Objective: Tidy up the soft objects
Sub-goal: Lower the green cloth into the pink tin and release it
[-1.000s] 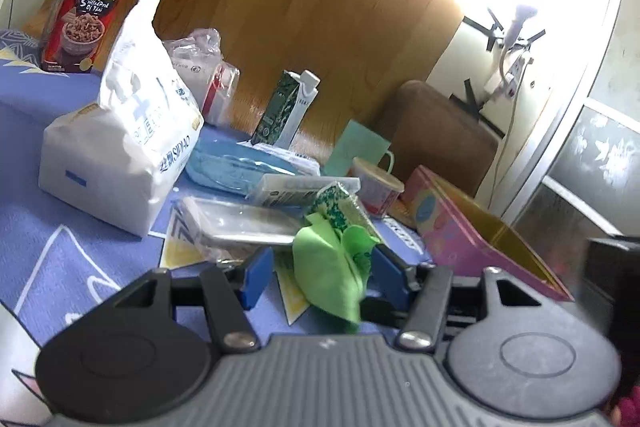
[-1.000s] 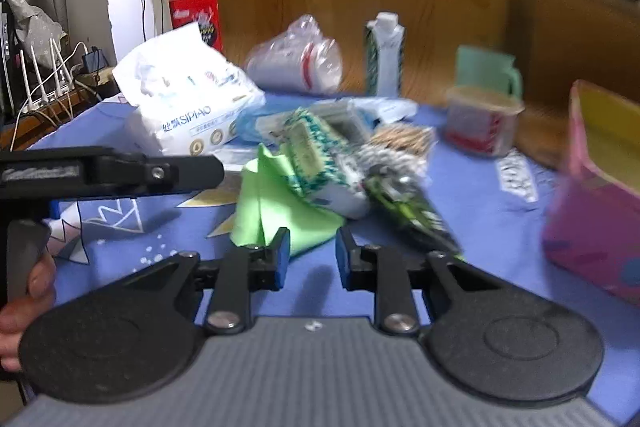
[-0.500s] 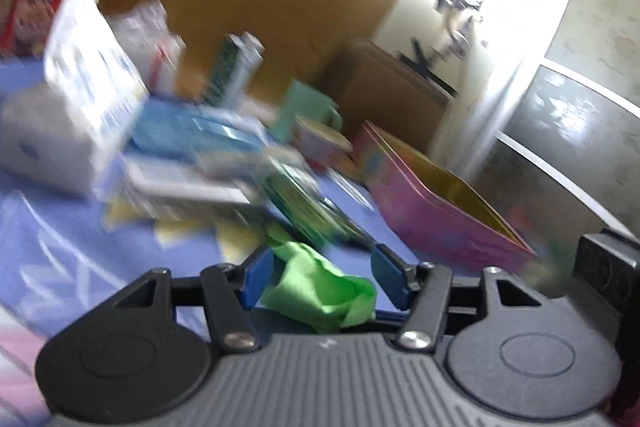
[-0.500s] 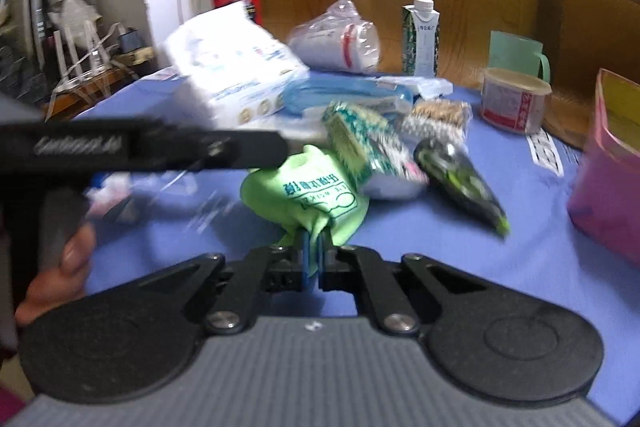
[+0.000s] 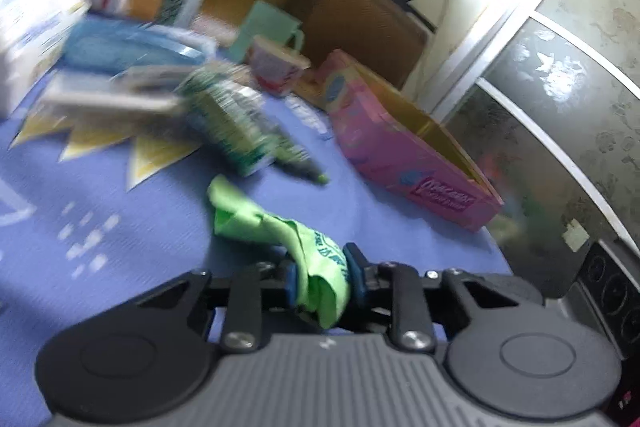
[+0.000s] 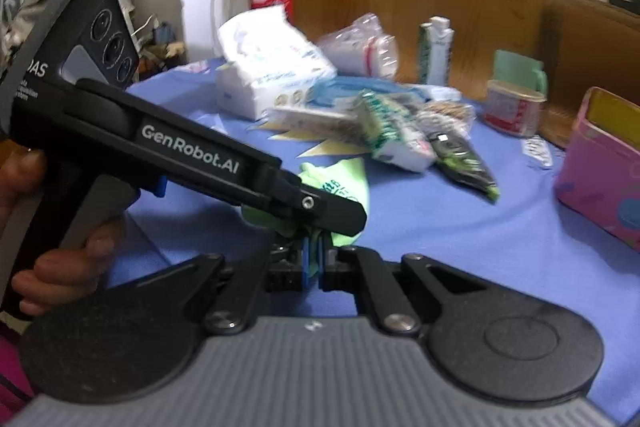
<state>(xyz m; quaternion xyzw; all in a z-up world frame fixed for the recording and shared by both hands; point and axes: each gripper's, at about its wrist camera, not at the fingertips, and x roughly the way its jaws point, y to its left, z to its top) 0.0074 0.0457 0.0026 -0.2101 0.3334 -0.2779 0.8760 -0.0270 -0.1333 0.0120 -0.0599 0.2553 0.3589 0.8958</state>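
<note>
Both grippers, left gripper [image 5: 320, 277] and right gripper [image 6: 314, 263], pinch the green cloth [image 5: 256, 223] near the pink box [image 5: 404, 155], likely to fold it.

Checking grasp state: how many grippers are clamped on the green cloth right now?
2. The left gripper pinches one bunched end of the green cloth. The right gripper is shut on another edge, just beneath the left one's fingers.
</note>
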